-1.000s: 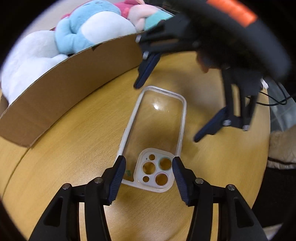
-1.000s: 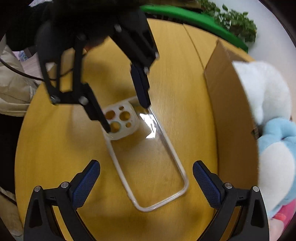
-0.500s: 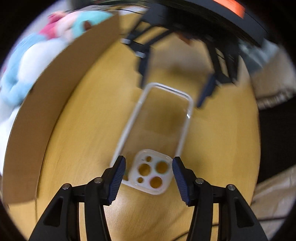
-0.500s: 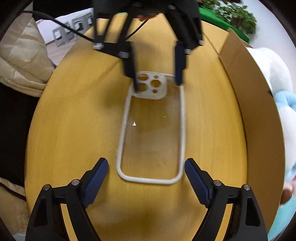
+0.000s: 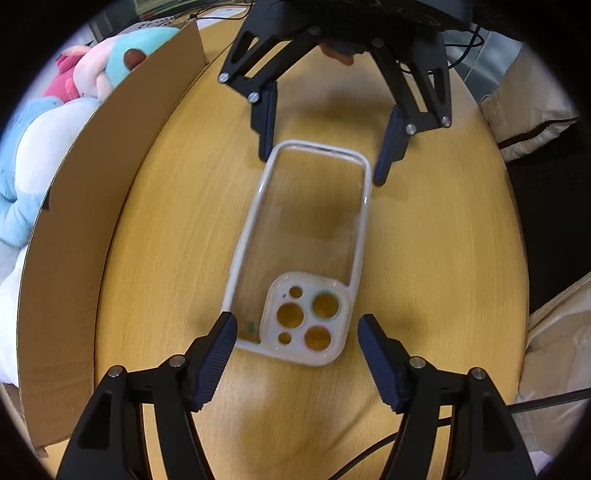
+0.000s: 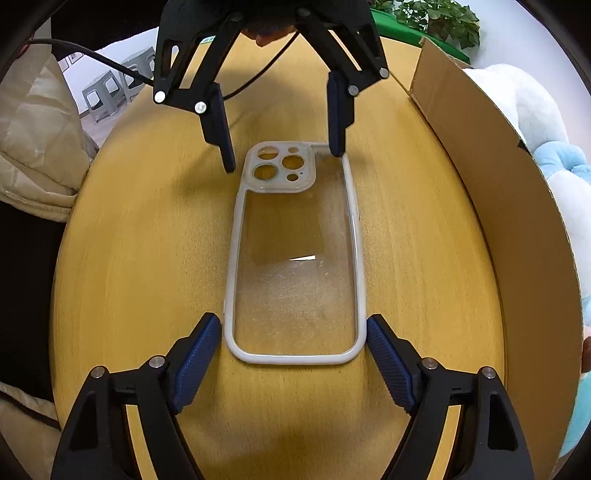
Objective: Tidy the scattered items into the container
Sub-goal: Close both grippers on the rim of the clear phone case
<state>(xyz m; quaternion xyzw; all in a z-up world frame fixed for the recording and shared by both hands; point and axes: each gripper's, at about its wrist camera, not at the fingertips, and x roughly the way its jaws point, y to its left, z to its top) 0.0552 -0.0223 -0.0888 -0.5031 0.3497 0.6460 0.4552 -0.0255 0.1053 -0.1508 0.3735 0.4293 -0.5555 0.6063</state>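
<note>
A clear phone case (image 5: 306,243) with a white rim lies flat on the round wooden table (image 5: 443,258). My left gripper (image 5: 295,328) is open, its fingers either side of the camera-cutout end. My right gripper (image 6: 295,332) is open, its fingers either side of the plain end of the case (image 6: 295,258). Each gripper shows in the other's view, the right gripper (image 5: 321,158) facing the left and the left gripper (image 6: 284,158) facing the right. The cardboard box (image 5: 92,184) stands beside the case, also seen in the right wrist view (image 6: 509,206).
Plush toys (image 5: 55,147) in blue, white and pink fill the box, seen also in the right wrist view (image 6: 554,155). Beige padded fabric (image 6: 37,147) lies off the table's side. A black cable (image 6: 92,62) trails behind. A green plant (image 6: 436,14) stands at the back.
Both grippers have swung into line with the case, facing each other at its two ends. The right gripper's fingers have narrowed around the plain end. The case stays flat on the table.
</note>
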